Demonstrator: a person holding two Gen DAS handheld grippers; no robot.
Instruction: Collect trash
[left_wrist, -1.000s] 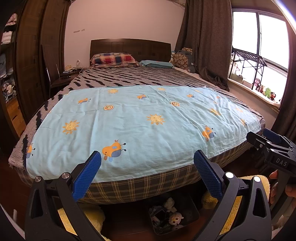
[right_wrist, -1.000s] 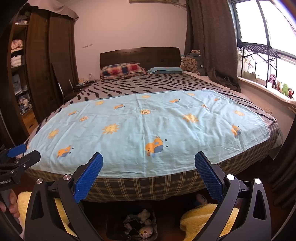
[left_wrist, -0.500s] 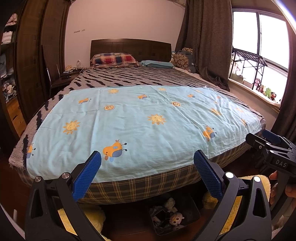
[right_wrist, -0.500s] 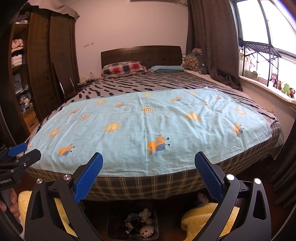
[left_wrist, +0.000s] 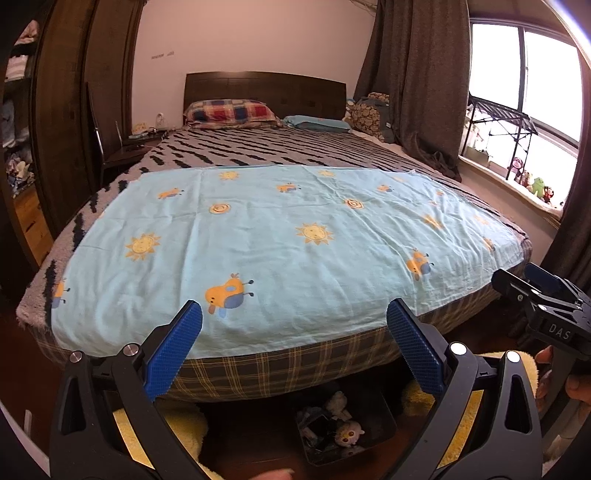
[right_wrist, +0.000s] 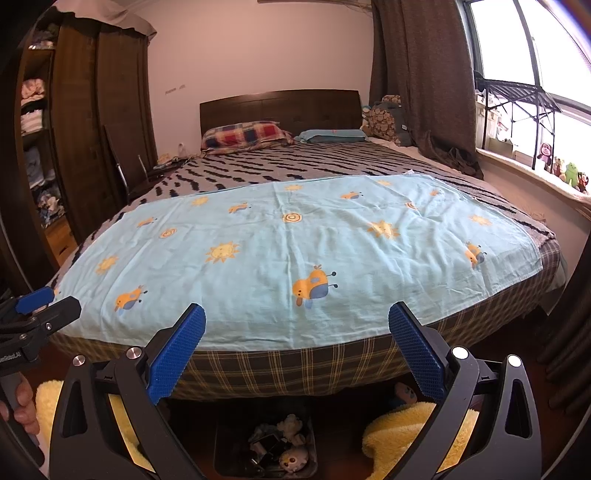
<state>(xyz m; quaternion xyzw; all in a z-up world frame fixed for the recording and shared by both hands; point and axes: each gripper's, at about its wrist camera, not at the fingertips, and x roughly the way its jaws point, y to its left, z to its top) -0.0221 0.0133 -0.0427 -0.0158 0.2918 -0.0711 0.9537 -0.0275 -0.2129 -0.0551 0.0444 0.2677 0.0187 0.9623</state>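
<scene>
Both grippers hover side by side at the foot of a bed, and both point at it. My left gripper (left_wrist: 294, 314) is open, its blue pads wide apart with nothing between them. My right gripper (right_wrist: 297, 314) is also open and holds nothing. In the left wrist view the right gripper (left_wrist: 535, 295) shows at the right edge; in the right wrist view the left gripper (right_wrist: 40, 306) shows at the left edge. A light blue sheet (left_wrist: 277, 251) (right_wrist: 295, 251) with suns and cartoon animals lies flat across the near half of the bed. No loose trash shows on it.
A dark bin (left_wrist: 384, 417) (right_wrist: 312, 454) with small toys sits on the floor under the bed's foot. Yellow fluffy fabric (right_wrist: 399, 428) lies beside it. Pillows (left_wrist: 231, 110) lie at the headboard, a wardrobe stands to the left, and curtains and a windowsill with toys are to the right.
Both views have crept slightly; the bed sits a little lower in the right wrist view. Both grippers have stayed open and empty.
</scene>
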